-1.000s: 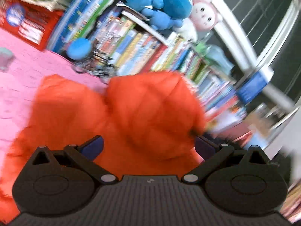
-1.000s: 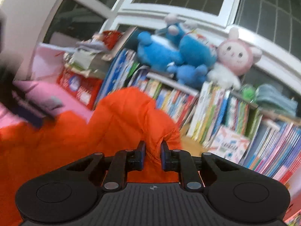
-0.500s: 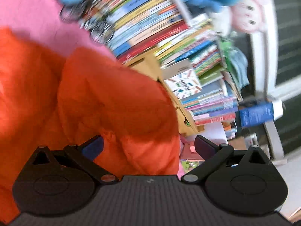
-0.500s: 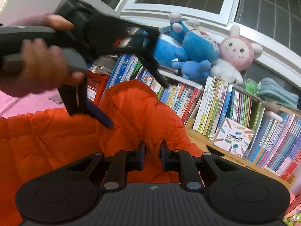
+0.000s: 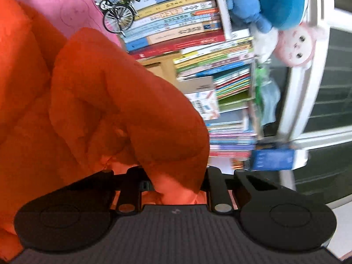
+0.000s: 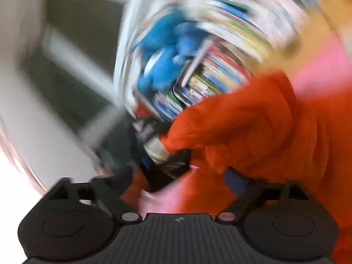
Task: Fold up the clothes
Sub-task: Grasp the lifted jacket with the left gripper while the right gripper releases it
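Observation:
A puffy orange jacket [image 5: 99, 101] lies bunched on a pink surface [image 5: 66, 6]. In the left wrist view a thick fold of it rises between the jaws of my left gripper [image 5: 173, 176], which is shut on that fold; the fabric hides the fingertips. The right wrist view is badly smeared by motion. There the jacket [image 6: 253, 132] sits at the right, and my right gripper [image 6: 180, 178] stands open, its blue pads [image 6: 233, 181] spread wide with nothing clamped between them. A dark blurred shape just beyond it cannot be made out.
A bookshelf [image 5: 187, 28] packed with books stands close behind the jacket. Blue and pink plush toys [image 5: 275, 4] sit on it, and a small model bicycle [image 5: 116, 17] stands at its foot. White window frames [image 5: 308, 77] lie beyond.
My left gripper went from wide open to shut on a jacket fold. My right gripper let go of the jacket, opened, and is swinging fast, so its view has rolled.

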The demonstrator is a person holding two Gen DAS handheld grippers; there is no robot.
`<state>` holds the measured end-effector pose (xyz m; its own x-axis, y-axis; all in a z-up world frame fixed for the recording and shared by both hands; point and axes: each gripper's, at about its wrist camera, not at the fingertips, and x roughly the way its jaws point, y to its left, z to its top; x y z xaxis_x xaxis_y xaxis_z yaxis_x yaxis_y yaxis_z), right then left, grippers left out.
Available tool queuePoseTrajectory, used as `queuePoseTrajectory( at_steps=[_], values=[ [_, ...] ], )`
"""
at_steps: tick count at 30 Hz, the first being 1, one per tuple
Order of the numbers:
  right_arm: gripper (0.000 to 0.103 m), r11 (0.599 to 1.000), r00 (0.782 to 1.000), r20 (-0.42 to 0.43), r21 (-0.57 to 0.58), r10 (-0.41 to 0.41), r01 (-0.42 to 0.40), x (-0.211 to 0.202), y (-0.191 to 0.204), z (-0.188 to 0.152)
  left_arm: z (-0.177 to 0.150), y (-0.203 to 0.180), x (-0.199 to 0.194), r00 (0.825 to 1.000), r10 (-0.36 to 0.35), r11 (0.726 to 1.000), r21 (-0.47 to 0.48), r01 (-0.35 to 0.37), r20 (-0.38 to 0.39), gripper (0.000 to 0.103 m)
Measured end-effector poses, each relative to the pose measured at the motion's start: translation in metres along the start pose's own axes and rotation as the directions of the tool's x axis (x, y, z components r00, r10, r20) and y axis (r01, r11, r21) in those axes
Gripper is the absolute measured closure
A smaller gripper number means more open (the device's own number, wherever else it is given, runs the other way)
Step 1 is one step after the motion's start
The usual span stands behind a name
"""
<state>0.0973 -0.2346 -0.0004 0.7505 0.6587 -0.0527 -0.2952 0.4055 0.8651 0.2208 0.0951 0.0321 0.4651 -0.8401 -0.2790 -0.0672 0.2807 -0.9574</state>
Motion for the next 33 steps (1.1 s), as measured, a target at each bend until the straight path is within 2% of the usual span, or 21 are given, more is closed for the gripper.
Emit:
queuePoseTrajectory(
  at_steps=[1, 2, 3, 4, 5, 11, 14, 17, 19, 22, 25, 27, 29, 32, 33],
  values=[
    [0.000, 0.991, 0.999, 0.015, 0.125, 0.046, -0.047, -0.001, -0.013, 0.008, -0.001, 0.001, -0.003, 1.000, -0.004, 1.000, 0.008, 0.004, 0.000, 0.083],
    [0.000, 0.964, 0.995, 0.035, 0.247, 0.089, -0.095, -0.003, -0.026, 0.015, -0.002, 0.001, -0.006, 1.000, -0.008, 1.000, 0.017, 0.008, 0.001, 0.083],
    [0.000, 0.921, 0.990, 0.060, 0.364, 0.129, -0.142, -0.004, -0.039, 0.023, -0.003, 0.002, -0.009, 1.000, -0.012, 1.000, 0.025, 0.012, 0.001, 0.083],
    [0.000, 0.860, 0.982, 0.090, 0.474, 0.165, -0.188, -0.005, -0.052, 0.031, -0.004, 0.003, -0.011, 1.000, -0.016, 0.999, 0.034, 0.016, 0.001, 0.083],
    [0.000, 0.849, 0.984, 0.098, 0.498, 0.148, -0.177, -0.003, -0.057, 0.036, -0.005, 0.004, -0.014, 1.000, -0.020, 0.999, 0.042, 0.020, 0.001, 0.083],
    [0.001, 0.901, 1.000, 0.009, 0.434, 0.007, -0.010, 0.029, -0.057, 0.050, -0.014, 0.015, -0.030, 1.000, -0.009, 0.996, 0.091, 0.010, -0.010, 0.083],
    [0.012, 0.931, 0.998, -0.025, 0.359, -0.056, 0.061, 0.029, -0.048, 0.045, -0.023, 0.021, -0.037, 1.000, 0.017, 0.990, 0.142, -0.014, -0.022, 0.082],
    [0.031, 0.952, 0.991, -0.054, 0.276, -0.120, 0.130, 0.028, -0.038, 0.040, -0.032, 0.029, -0.045, 0.999, 0.041, 0.982, 0.186, -0.035, -0.031, 0.080],
    [0.051, 0.964, 0.986, -0.056, 0.212, -0.154, 0.163, 0.027, -0.030, 0.038, -0.035, 0.029, -0.048, 0.999, 0.035, 0.980, 0.197, -0.030, -0.024, 0.080],
    [0.064, 0.981, 0.988, -0.020, 0.121, -0.150, 0.151, 0.023, -0.016, 0.040, -0.034, 0.014, -0.056, 1.000, -0.021, 0.970, 0.243, 0.019, 0.006, 0.079],
    [0.066, 0.991, 0.992, 0.024, 0.041, -0.128, 0.127, 0.016, -0.005, 0.039, -0.027, 0.005, -0.066, 0.996, -0.076, 0.968, 0.242, 0.065, 0.037, 0.057],
    [0.067, 0.994, 0.993, 0.051, -0.013, -0.111, 0.112, 0.011, 0.002, 0.038, -0.021, 0.006, -0.070, 0.995, -0.080, 0.972, 0.226, 0.065, 0.059, 0.035],
    [0.067, 0.989, 0.990, 0.048, -0.047, -0.135, 0.137, 0.010, 0.003, 0.036, -0.017, 0.011, -0.066, 0.996, -0.053, 0.980, 0.198, 0.037, 0.073, 0.026],
    [0.067, 0.981, 0.985, 0.022, -0.096, -0.170, 0.171, 0.010, 0.005, 0.029, -0.013, 0.022, -0.044, 0.999, -0.004, 0.991, 0.133, -0.001, 0.036, 0.027],
    [0.065, 0.976, 0.983, 0.011, -0.121, -0.183, 0.183, 0.011, 0.007, 0.026, -0.012, 0.026, -0.036, 1.000, 0.011, 0.994, 0.107, -0.014, 0.024, 0.037]
  ],
)
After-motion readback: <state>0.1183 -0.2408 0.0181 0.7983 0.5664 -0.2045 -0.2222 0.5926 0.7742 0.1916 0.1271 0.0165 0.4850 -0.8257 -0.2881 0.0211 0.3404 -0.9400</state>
